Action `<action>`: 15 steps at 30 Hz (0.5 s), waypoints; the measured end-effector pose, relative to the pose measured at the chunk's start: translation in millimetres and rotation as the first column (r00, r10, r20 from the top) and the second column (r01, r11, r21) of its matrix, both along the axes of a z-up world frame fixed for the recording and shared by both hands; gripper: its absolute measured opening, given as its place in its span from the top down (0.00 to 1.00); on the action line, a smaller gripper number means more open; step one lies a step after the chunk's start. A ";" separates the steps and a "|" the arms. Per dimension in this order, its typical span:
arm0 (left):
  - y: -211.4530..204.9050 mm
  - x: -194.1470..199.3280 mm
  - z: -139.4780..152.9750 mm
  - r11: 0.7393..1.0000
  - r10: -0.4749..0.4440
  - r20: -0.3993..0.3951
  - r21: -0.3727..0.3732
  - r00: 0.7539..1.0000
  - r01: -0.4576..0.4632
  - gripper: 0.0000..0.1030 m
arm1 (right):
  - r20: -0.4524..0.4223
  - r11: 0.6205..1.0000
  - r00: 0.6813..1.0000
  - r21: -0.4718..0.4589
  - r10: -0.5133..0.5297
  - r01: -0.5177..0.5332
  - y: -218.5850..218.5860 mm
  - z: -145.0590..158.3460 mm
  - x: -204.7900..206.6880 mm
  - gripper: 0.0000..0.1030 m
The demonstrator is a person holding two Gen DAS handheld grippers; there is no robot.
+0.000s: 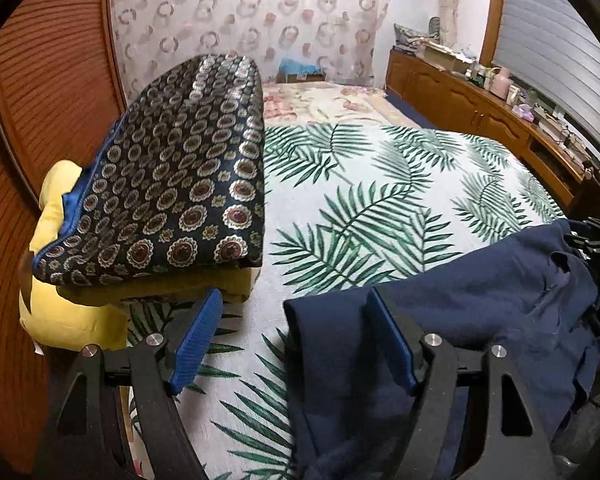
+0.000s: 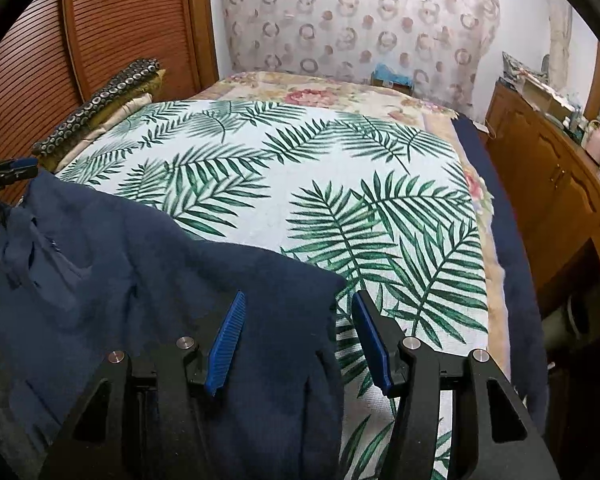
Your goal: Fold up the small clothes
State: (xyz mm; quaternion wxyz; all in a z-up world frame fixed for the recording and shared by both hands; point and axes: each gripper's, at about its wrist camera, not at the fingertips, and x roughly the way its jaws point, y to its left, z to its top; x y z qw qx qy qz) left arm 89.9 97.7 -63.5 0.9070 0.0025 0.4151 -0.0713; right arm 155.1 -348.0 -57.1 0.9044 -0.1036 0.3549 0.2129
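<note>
A dark navy garment (image 1: 480, 312) lies on the palm-leaf bedspread (image 1: 380, 184) near the bed's front edge. In the left wrist view my left gripper (image 1: 294, 320) is open, its jaws astride the garment's left corner. In the right wrist view the same garment (image 2: 152, 264) spreads to the left, and my right gripper (image 2: 298, 320) is open with its jaws astride the garment's right corner. Neither gripper holds cloth. The garment's near edge hangs below both views.
A stack of folded bedding with a dark medallion-pattern cover (image 1: 172, 184) on yellow cushions (image 1: 68, 320) sits at the bed's left side by the slatted wooden door (image 1: 32, 92). A wooden cabinet (image 2: 548, 184) with clutter runs along the right. A floral curtain (image 2: 352, 16) hangs behind.
</note>
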 end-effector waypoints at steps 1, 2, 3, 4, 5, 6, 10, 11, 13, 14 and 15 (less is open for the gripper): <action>-0.1 1.2 -2.7 1.000 -0.002 -0.008 0.000 1.000 0.002 0.27 | -0.002 1.000 1.000 0.001 -0.003 0.003 -0.8 -0.5 1.1 0.43; -0.1 2.3 -5.2 1.000 -0.003 -0.017 0.001 1.000 0.003 0.27 | -0.004 1.000 1.000 0.002 -0.006 0.006 -1.9 -0.7 1.6 0.43; 0.0 3.2 -7.5 1.000 -0.005 -0.026 0.002 1.000 0.005 0.27 | -0.004 1.000 1.000 0.003 -0.008 0.008 -2.9 -0.5 1.7 0.43; -0.8 3.8 -9.8 1.000 -0.006 -0.032 0.004 0.999 0.007 0.27 | -0.002 1.000 1.000 0.004 -0.009 0.009 -3.6 -1.6 3.0 0.43; -0.9 3.9 -12.4 1.000 -0.007 -0.038 0.007 0.999 0.008 0.27 | -0.001 1.000 1.000 0.003 -0.013 0.013 -4.6 -1.5 3.0 0.42; -0.9 4.4 -14.4 1.000 -0.008 -0.043 0.008 0.999 0.008 0.27 | -0.001 1.000 1.000 0.002 -0.017 0.017 -5.4 -1.5 3.0 0.42; 0.7 7.2 -23.7 1.000 -0.014 -0.075 0.002 0.997 0.014 0.27 | -0.009 1.000 1.000 -0.003 -0.015 0.015 -6.3 -3.8 6.1 0.40; 0.8 9.2 -26.4 1.000 -0.015 -0.090 -0.006 0.996 0.015 0.27 | -0.011 1.000 1.000 -0.003 -0.011 0.011 -5.8 -3.9 6.9 0.40; 1.5 10.6 -28.0 1.000 -0.021 -0.098 -0.021 0.995 0.019 0.27 | -0.021 1.000 1.000 0.003 0.004 -0.004 -4.9 -3.5 9.7 0.40; 1.5 11.5 -28.7 0.999 -0.025 -0.102 -0.023 0.995 0.023 0.27 | -0.025 1.000 1.000 0.006 0.012 -0.011 -3.5 -3.3 10.8 0.40; 1.4 11.8 -28.8 0.999 -0.029 -0.103 -0.025 0.994 0.027 0.27 | -0.029 1.000 0.999 0.007 0.018 -0.018 -2.5 -3.3 12.0 0.40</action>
